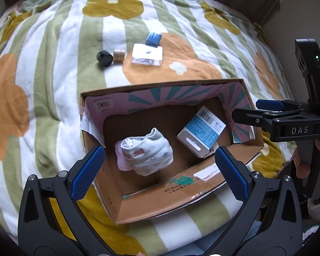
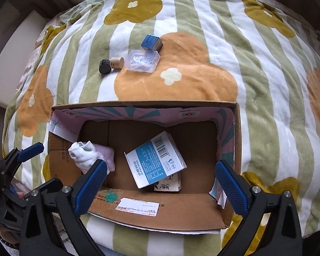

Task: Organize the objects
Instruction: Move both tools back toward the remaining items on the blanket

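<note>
An open cardboard box sits on the bed. Inside lie a rolled pair of socks and a blue-and-white carton. Beyond the box, on the blanket, lie a black round jar, a tan wooden cylinder, a clear plastic case and a small blue box. My left gripper is open and empty above the box's near side. My right gripper is open and empty above the box; it also shows in the left wrist view.
A striped flower-print blanket covers the bed. A small white packet lies under the carton in the box. A wall or headboard runs along the far edge.
</note>
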The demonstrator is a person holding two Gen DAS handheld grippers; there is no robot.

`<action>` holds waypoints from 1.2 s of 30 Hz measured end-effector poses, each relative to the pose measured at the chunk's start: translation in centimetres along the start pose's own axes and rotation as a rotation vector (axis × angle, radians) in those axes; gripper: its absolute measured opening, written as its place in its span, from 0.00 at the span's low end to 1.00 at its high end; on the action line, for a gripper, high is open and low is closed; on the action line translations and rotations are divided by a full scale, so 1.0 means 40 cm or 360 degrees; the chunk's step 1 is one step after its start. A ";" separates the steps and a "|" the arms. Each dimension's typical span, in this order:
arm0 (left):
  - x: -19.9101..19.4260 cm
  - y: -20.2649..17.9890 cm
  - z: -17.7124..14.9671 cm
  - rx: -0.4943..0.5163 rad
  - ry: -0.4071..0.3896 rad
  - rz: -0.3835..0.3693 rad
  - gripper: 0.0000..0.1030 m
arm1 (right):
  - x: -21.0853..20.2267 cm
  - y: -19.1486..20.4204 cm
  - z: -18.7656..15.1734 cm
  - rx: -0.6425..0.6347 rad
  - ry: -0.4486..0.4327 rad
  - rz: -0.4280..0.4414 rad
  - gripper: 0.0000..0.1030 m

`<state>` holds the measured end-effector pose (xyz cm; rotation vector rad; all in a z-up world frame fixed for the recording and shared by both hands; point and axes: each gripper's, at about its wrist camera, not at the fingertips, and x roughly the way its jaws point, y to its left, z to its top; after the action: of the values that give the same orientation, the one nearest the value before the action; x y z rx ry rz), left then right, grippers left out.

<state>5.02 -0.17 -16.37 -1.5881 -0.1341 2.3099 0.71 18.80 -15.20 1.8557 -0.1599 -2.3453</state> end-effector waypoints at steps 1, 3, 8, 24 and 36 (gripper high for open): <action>-0.008 0.000 0.004 0.0001 -0.0007 0.0001 1.00 | -0.008 0.001 0.007 -0.0002 -0.0011 0.0002 0.98; -0.028 0.004 0.019 0.0009 -0.0031 0.0012 1.00 | -0.025 0.006 0.025 -0.0006 -0.0031 0.0005 0.98; -0.088 0.020 0.080 0.0039 -0.0111 0.0043 1.00 | -0.084 0.024 0.082 -0.0024 -0.0111 0.0009 0.98; -0.030 0.176 0.364 0.0345 -0.0173 0.0100 1.00 | -0.084 0.050 0.330 0.0097 -0.0289 0.0042 0.99; 0.295 0.304 0.434 0.0583 -0.0098 0.0049 1.00 | 0.169 0.028 0.465 0.0203 -0.0188 -0.0013 0.99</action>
<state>-17.41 -5.89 -23.59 -1.3431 0.2858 2.2464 -18.87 16.34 -17.20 1.7740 -0.3230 -2.5058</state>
